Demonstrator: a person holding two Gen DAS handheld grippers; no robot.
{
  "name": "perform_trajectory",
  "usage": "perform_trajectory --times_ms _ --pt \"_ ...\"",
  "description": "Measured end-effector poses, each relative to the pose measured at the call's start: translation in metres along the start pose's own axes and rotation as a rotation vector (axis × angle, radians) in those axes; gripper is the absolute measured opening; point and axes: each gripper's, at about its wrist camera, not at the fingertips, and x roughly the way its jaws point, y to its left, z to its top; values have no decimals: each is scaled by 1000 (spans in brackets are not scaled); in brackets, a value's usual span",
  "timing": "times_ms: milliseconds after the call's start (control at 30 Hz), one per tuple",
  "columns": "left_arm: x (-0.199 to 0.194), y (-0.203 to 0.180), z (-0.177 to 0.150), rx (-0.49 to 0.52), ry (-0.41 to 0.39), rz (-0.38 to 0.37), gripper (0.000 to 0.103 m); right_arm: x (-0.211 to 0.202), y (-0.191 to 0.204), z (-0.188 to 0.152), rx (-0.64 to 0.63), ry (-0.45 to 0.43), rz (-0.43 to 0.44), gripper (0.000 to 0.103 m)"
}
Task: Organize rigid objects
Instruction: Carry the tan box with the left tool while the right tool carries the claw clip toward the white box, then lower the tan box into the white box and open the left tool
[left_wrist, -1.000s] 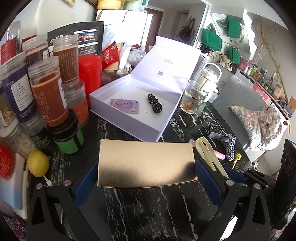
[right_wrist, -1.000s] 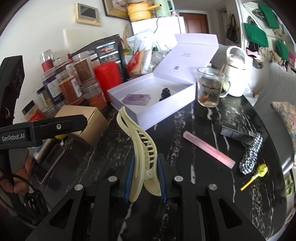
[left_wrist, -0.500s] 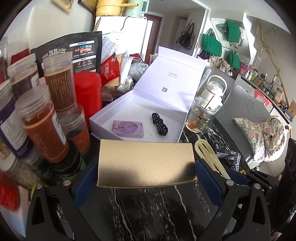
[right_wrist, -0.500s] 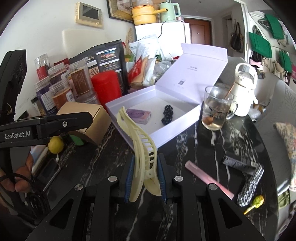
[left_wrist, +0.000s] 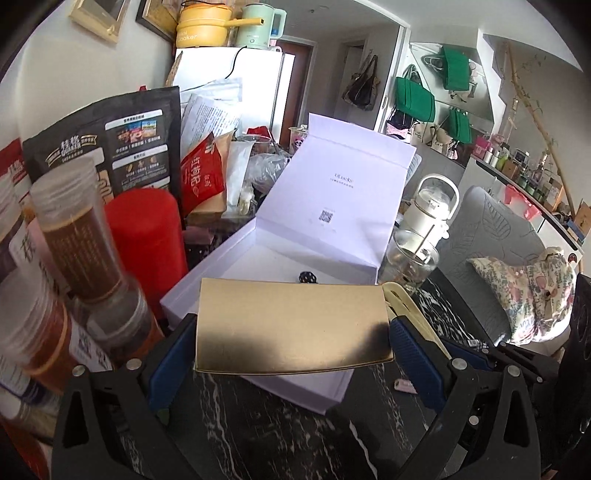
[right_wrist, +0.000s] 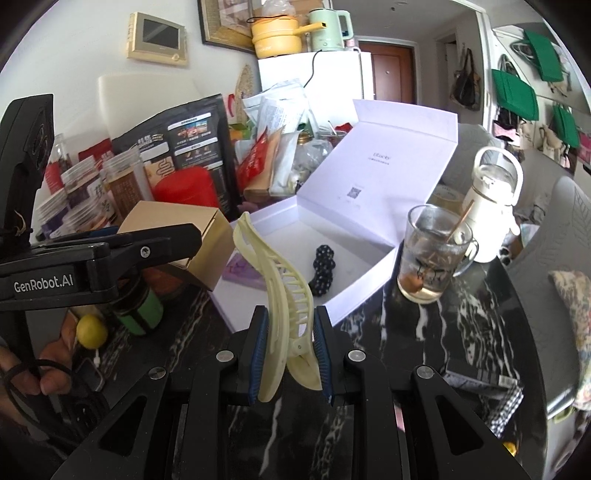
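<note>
just gold box over white box rim

The gold box looks like smooth card with a soft metal shine. The hair clip is cream plastic, smooth and a bit shiny. The white box is matt paper card. The table is glossy black stone with white veins. The cup is clear glass.

In the left wrist view, the gold box hid most of the white box's floor; we saw only the tip of the black hair tie. Jars at left were blurred.
</note>
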Motion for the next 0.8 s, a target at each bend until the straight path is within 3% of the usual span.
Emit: perform_trajectory --times_ms 633,800 --pt "48 3 66 1 -54 6 102 38 -19 64 -45 -78 -55 24" --pt "62 7 81 8 -74 38 102 51 -24 79 -44 -87 -72 24"
